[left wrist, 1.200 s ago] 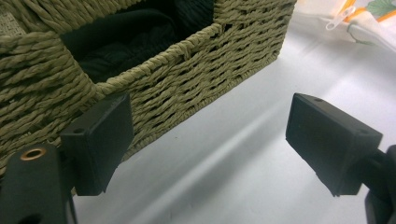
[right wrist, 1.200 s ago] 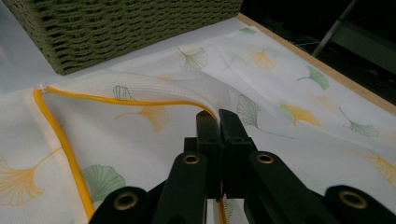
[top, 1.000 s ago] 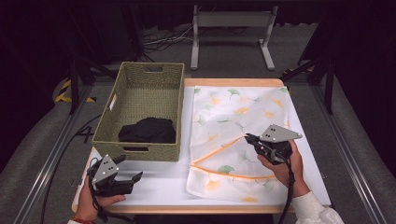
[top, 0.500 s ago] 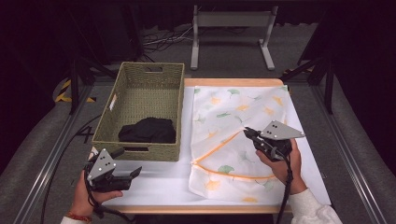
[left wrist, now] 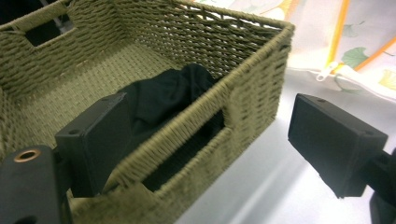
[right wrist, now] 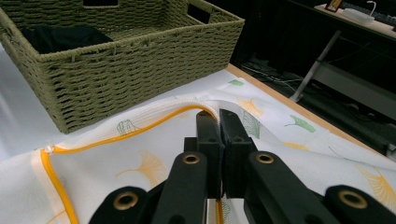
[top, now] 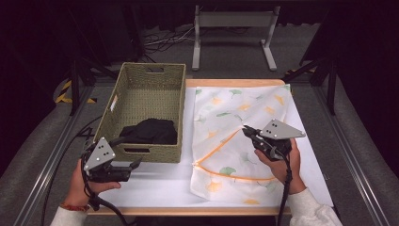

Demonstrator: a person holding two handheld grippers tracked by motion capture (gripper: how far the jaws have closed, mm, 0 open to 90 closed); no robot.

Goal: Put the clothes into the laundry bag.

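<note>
1. My right gripper point(top: 248, 132) is clamped on the orange zipper edge point(right wrist: 140, 128) of the mesh laundry bag point(top: 244, 136), lifting that edge off the table point(top: 155, 183). The bite looks thin, so I judge the mesh could slide out if I pull hard or jerk
2. My left gripper point(left wrist: 205, 140) hangs with its jaws apart just near of the basket's point(top: 141, 96) near wall, holding nothing. The black garment point(top: 150, 132) lies inside, against the near right corner
3. Reaching in from here, I risk knocking a jaw on the woven rim and shoving the basket far or sideways
4. The basket nearly touches the bag's left edge, so a shifted basket could ride onto the bag and pin it
5. If the bag's mouth sags when the garment arrives, the cloth could land on top of the mesh instead of inside
</note>
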